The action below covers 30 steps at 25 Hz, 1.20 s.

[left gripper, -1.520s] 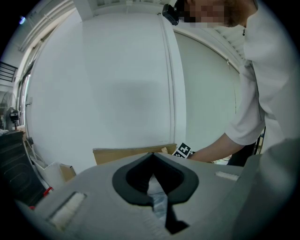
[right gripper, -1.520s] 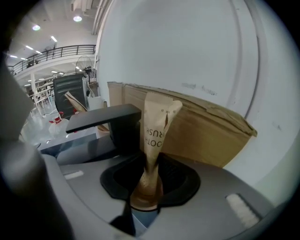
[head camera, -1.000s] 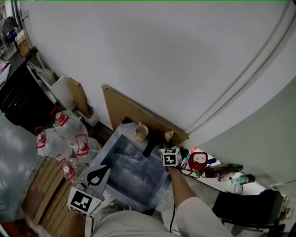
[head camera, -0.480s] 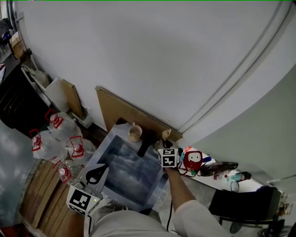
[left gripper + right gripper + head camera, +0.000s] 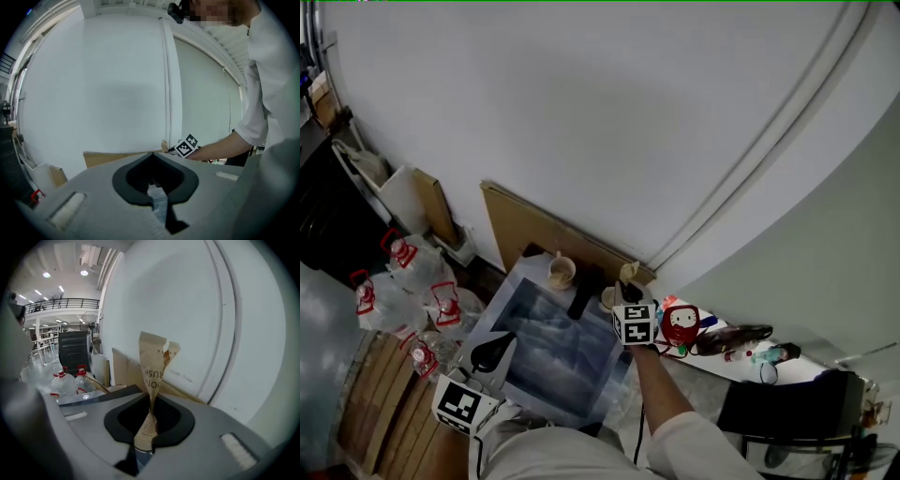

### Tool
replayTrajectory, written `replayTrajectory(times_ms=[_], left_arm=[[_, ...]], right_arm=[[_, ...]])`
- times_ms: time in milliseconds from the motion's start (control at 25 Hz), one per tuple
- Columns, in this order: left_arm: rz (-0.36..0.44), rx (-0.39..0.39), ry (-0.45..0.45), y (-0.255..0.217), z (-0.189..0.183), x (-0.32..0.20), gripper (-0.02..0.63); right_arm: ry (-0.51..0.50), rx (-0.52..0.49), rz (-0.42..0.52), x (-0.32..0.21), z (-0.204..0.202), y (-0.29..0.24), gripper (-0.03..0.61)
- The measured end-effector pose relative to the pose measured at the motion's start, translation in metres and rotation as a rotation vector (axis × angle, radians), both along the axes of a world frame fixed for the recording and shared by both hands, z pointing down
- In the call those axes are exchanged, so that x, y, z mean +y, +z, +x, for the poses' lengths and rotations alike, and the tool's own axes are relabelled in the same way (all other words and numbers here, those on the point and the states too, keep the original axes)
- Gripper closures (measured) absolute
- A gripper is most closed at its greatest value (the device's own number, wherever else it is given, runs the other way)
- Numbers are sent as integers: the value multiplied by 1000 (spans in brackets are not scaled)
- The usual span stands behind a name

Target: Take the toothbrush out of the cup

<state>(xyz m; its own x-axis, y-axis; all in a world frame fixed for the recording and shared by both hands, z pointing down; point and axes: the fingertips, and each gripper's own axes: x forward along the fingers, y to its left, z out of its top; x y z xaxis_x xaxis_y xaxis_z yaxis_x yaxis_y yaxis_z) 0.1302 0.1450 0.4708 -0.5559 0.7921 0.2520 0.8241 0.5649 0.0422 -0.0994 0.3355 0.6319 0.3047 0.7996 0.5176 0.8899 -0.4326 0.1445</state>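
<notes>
**Q:** What was the left gripper [image 5: 495,349] doing?

**A:** Nothing. Its jaws were pressed together and empty, low at the near-left edge of the marbled blue-grey mat [image 5: 553,352]. To its right stood a pale, handled cup [image 5: 561,273].

**Q:** And the toothbrush [image 5: 153,373]?

**A:** Sealed in thin brown paper with a saw-cut top, it stood upright, right of that cup. The right gripper [image 5: 149,432] had its jaws clamped on the crumpled, pinched waist, and the lower end was hidden. I judged that such soft paper could slip or tear. A trailing end could snag a rim and tip a cup.
</notes>
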Motion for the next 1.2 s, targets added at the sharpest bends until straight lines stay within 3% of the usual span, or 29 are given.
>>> replayTrajectory(times_ms=[1200], left_arm=[[-48, -49, 127, -6, -47, 12, 607]], right_arm=[[-40, 83, -234, -75, -12, -146, 555]])
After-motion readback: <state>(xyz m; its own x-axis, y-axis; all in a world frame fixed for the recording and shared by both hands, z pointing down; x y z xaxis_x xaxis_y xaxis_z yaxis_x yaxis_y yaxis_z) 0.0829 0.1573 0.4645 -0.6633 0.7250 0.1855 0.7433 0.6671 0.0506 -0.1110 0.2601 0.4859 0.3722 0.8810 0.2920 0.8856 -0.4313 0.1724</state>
